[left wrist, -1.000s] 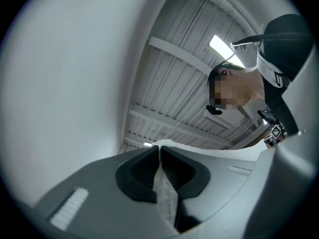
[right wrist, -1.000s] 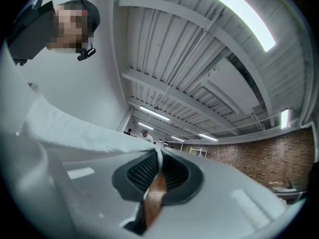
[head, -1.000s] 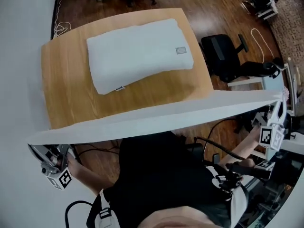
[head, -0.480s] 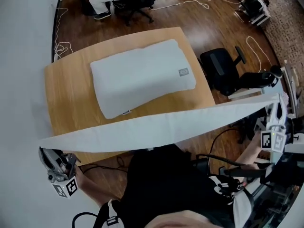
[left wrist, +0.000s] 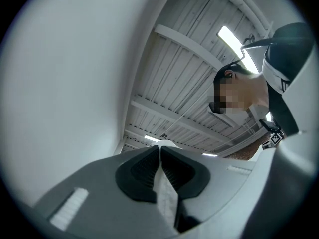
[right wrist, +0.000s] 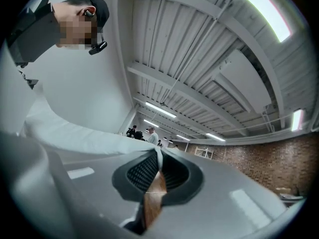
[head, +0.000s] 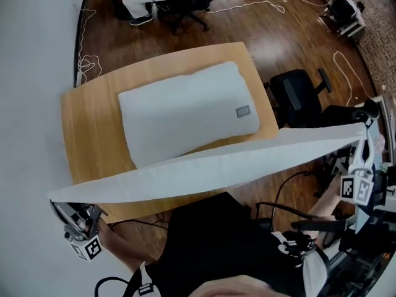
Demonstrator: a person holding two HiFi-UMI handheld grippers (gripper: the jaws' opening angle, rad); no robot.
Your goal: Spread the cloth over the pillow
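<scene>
Head view: the 2 claws are each clamped on 1 end of the white cloth [head: 216, 166], so it's stretched in a long band in the air along the pillow's [head: 185, 113] near side, overlapping the pillow's near edge from this angle. Left claw [head: 62, 204] sits off the pillow's near-left corner, and right claw [head: 366, 132] is well past its right end, beyond the black chair [head: 297, 98]. Pillow lies flat on the wooden table [head: 86, 141].
</scene>
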